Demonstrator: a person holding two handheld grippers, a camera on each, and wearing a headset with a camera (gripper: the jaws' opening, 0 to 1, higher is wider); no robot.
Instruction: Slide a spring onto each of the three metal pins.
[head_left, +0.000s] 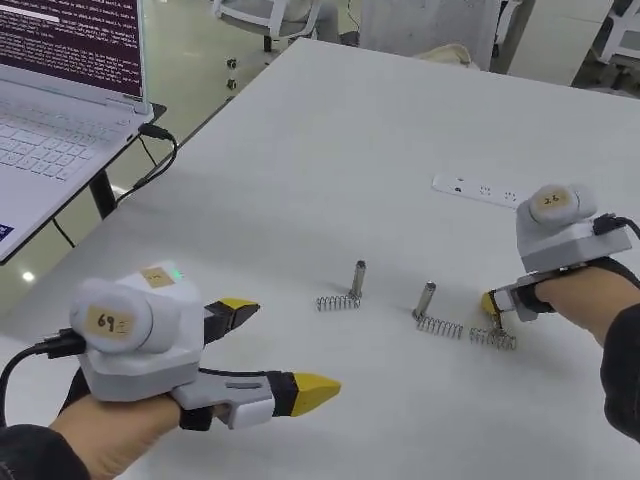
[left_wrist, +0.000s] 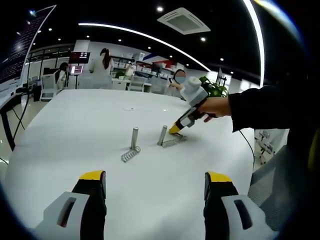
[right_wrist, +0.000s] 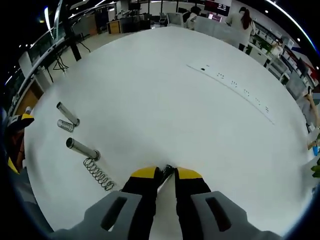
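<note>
Two metal pins stand upright on the white table (head_left: 330, 150): one (head_left: 357, 278) with a spring (head_left: 338, 301) lying at its foot, the other (head_left: 425, 298) with a spring (head_left: 440, 326) beside it. A third spring (head_left: 493, 338) lies just under my right gripper (head_left: 492, 305). In the right gripper view the right gripper (right_wrist: 166, 174) is shut on a thin metal piece that looks like the third pin (right_wrist: 167, 170). My left gripper (head_left: 280, 345) hovers open near the front edge, well short of the pins, with nothing between its jaws (left_wrist: 155, 182).
An open laptop (head_left: 50, 120) sits on a stand at the far left, its cable hanging by the table edge. A white power strip (head_left: 480, 190) lies behind the right gripper. Office chairs stand beyond the far end of the table.
</note>
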